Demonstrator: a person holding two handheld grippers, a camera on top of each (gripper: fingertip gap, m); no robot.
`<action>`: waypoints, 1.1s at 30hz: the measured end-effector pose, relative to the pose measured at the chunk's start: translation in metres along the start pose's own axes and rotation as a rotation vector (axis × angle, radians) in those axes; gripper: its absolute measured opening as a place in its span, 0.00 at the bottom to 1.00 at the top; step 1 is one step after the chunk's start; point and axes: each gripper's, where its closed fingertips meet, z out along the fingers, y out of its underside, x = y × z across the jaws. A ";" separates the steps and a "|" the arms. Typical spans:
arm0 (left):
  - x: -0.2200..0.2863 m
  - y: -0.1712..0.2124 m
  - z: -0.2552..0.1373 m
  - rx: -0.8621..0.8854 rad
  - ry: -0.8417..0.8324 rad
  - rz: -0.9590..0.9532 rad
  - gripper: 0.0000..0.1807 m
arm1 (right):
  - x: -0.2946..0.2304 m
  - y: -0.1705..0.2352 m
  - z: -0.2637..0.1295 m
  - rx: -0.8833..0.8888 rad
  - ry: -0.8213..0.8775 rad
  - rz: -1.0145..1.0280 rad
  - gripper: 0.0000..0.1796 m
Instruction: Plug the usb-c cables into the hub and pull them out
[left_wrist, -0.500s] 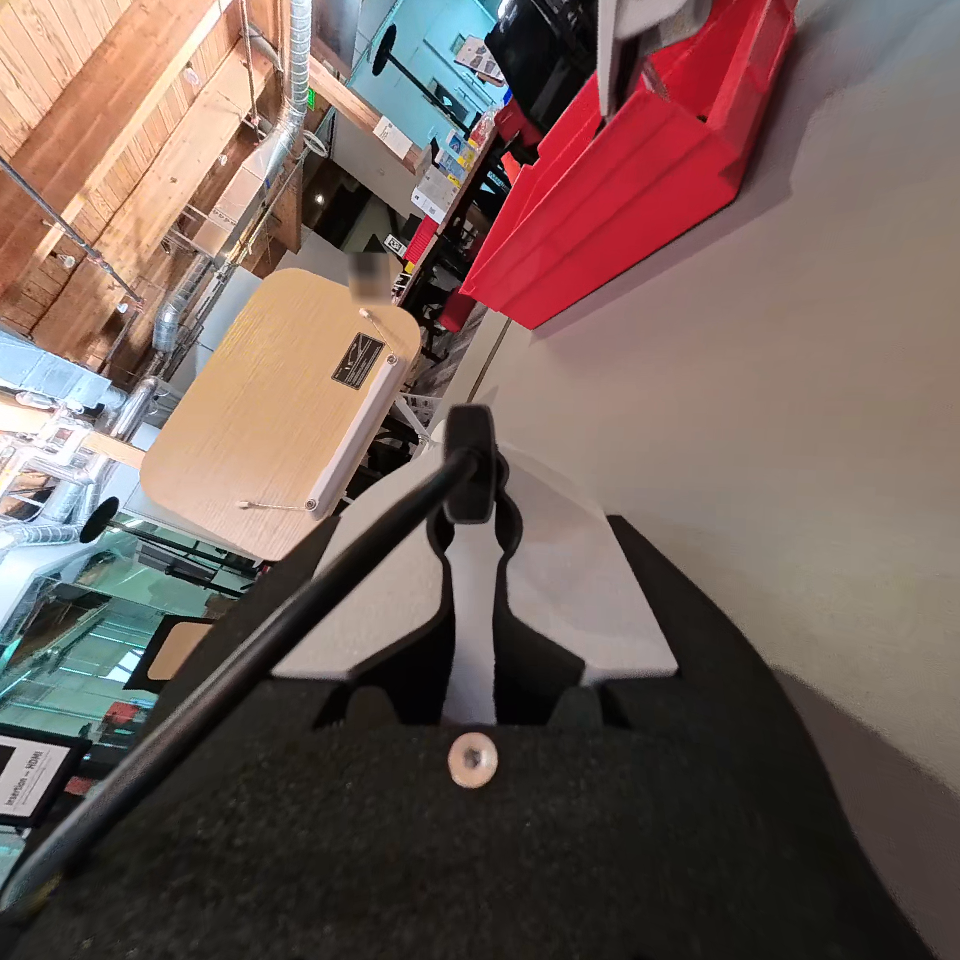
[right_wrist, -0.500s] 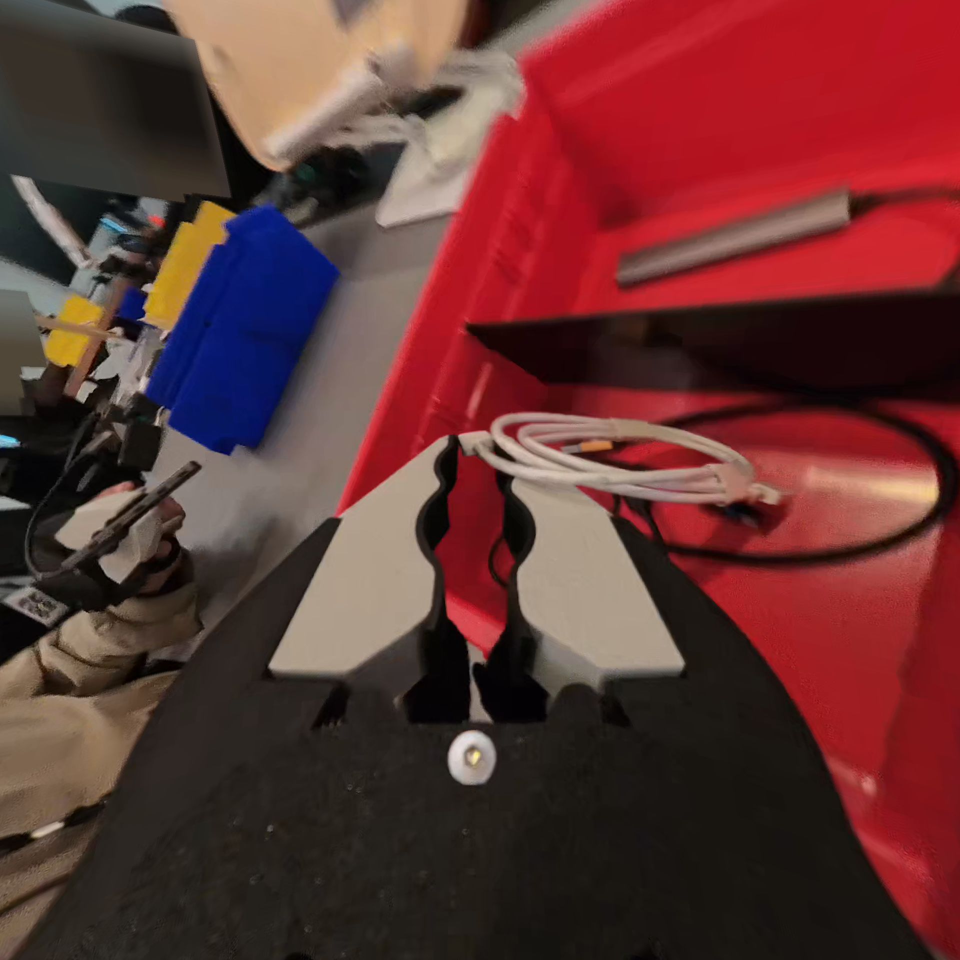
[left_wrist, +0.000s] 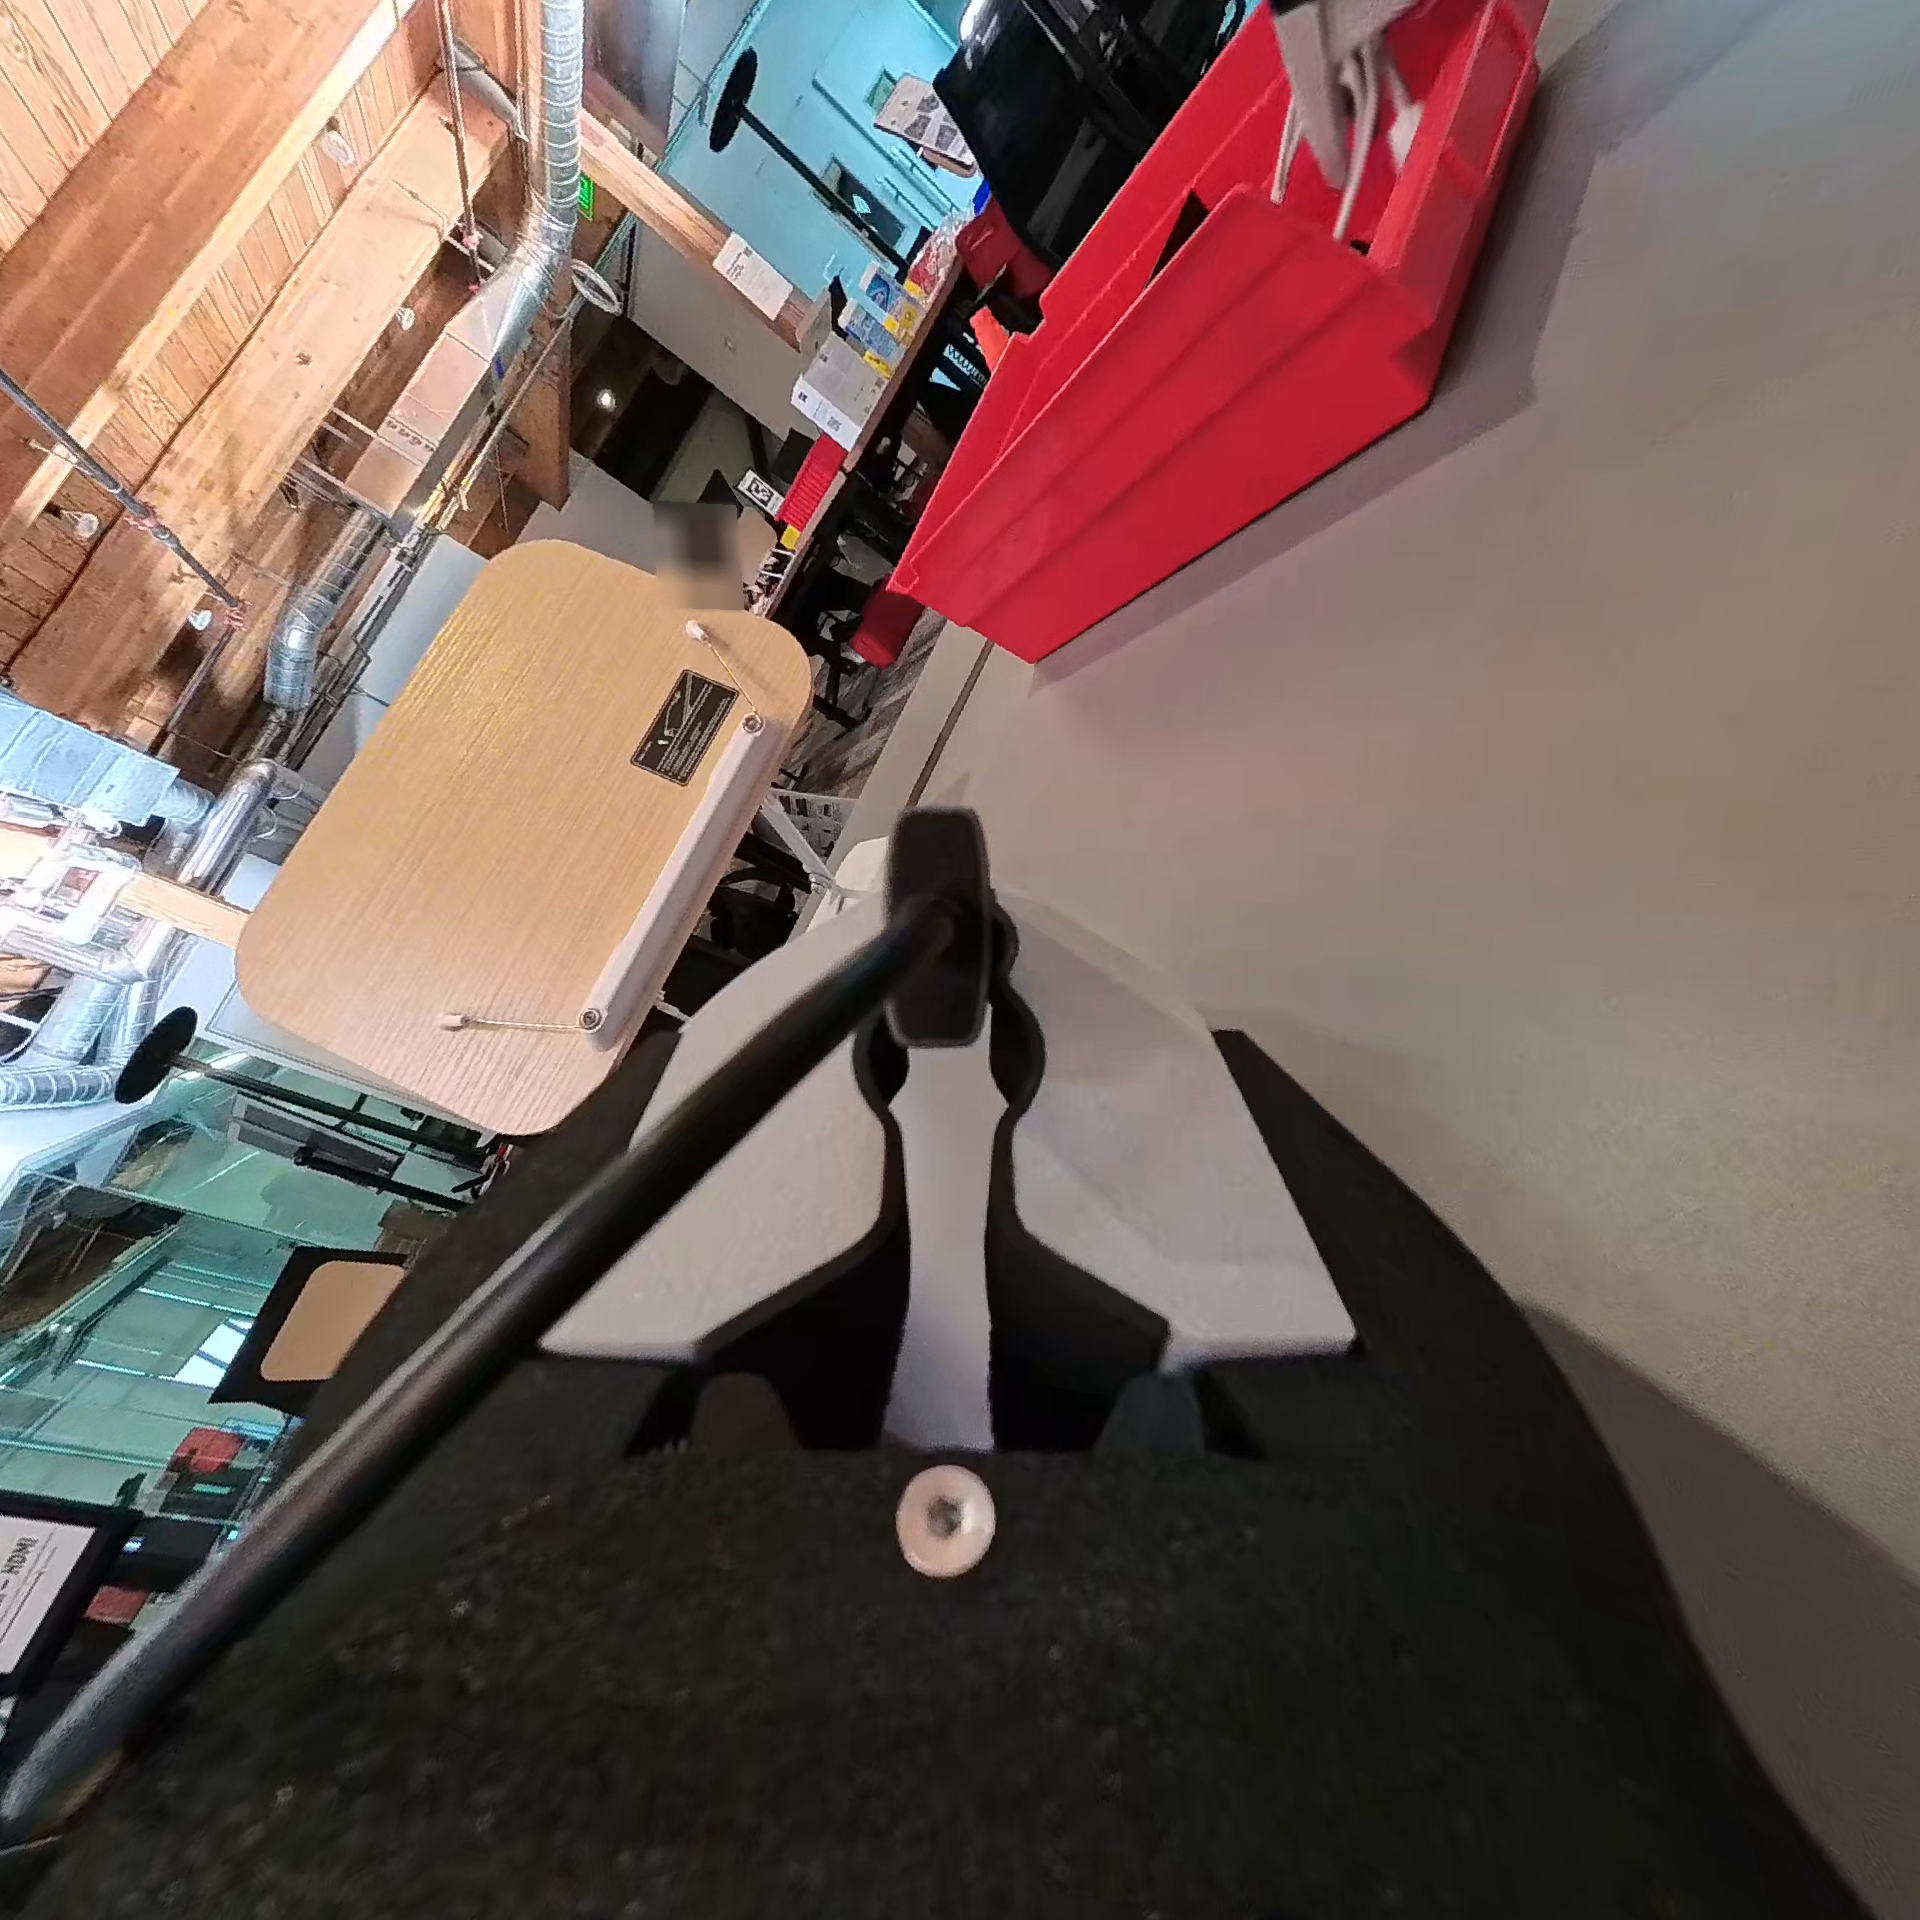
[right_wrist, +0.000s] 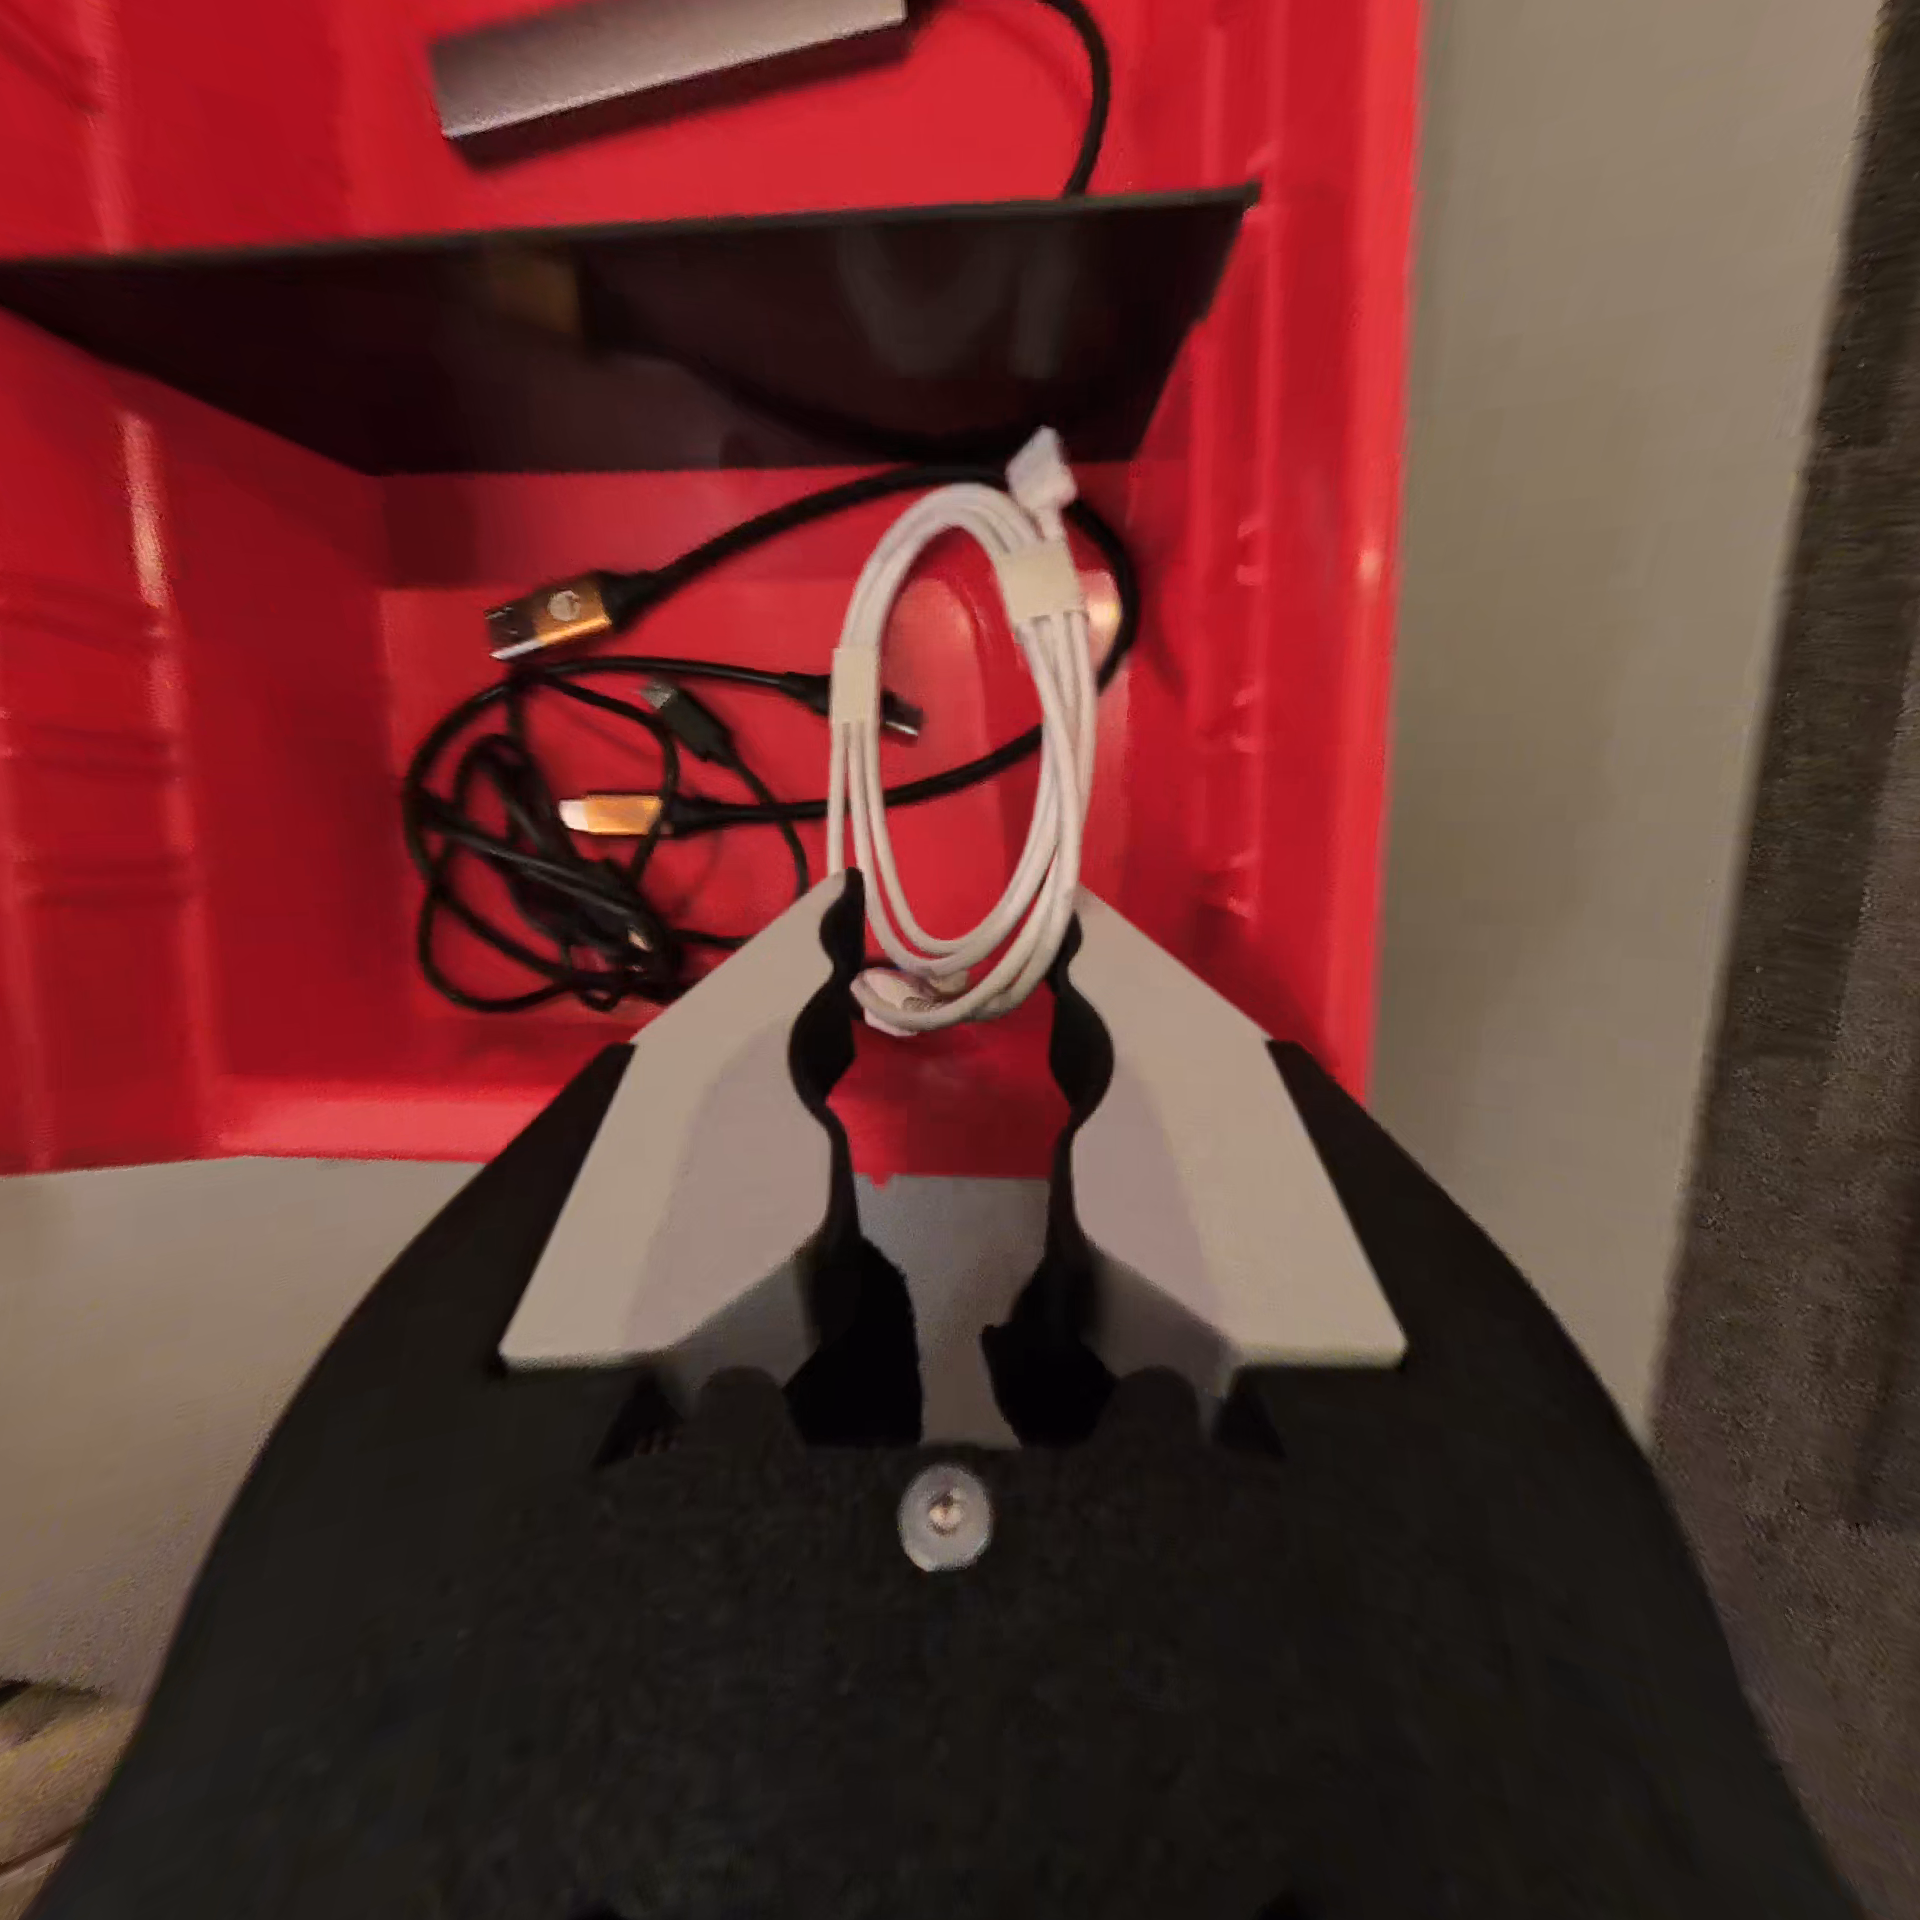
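My left gripper (left_wrist: 940, 971) is shut on the black plug (left_wrist: 935, 914) of a black cable (left_wrist: 623, 1195) that runs back to the lower left, over the grey table (left_wrist: 1507, 935). My right gripper (right_wrist: 961, 894) is open over a red bin (right_wrist: 1320, 623). The near end of a coiled white cable (right_wrist: 1060, 727) lies between its fingertips, not pinched. A grey hub (right_wrist: 665, 73) with a black cord lies in the far compartment, behind a black divider (right_wrist: 623, 312). Tangled black cables with gold plugs (right_wrist: 566, 618) lie to the left of the coil.
Red bins (left_wrist: 1195, 416) stand on the table ahead of the left gripper, with the right gripper above them at the top edge. A dark grey fabric (right_wrist: 1818, 935) hangs at the table's right side. A tilted wooden tabletop (left_wrist: 499, 852) stands beyond the table edge. There is about 45 cm between the tips of the two grippers.
My right gripper has swung to look down into the bin and opened wider, with the white coil now lengthwise between its tips. The left gripper still holds the black plug, hardly moved.
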 end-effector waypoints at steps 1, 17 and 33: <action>0.001 0.000 0.000 0.001 0.002 0.001 0.06 | -0.010 -0.003 0.005 0.013 -0.057 0.016 0.19; -0.008 0.001 0.000 0.016 -0.004 -0.098 0.06 | -0.153 -0.037 -0.077 0.371 -0.488 -0.357 0.32; -0.005 -0.002 0.000 -0.003 -0.026 0.014 0.06 | -0.432 0.071 -0.083 0.328 -1.184 -0.604 0.81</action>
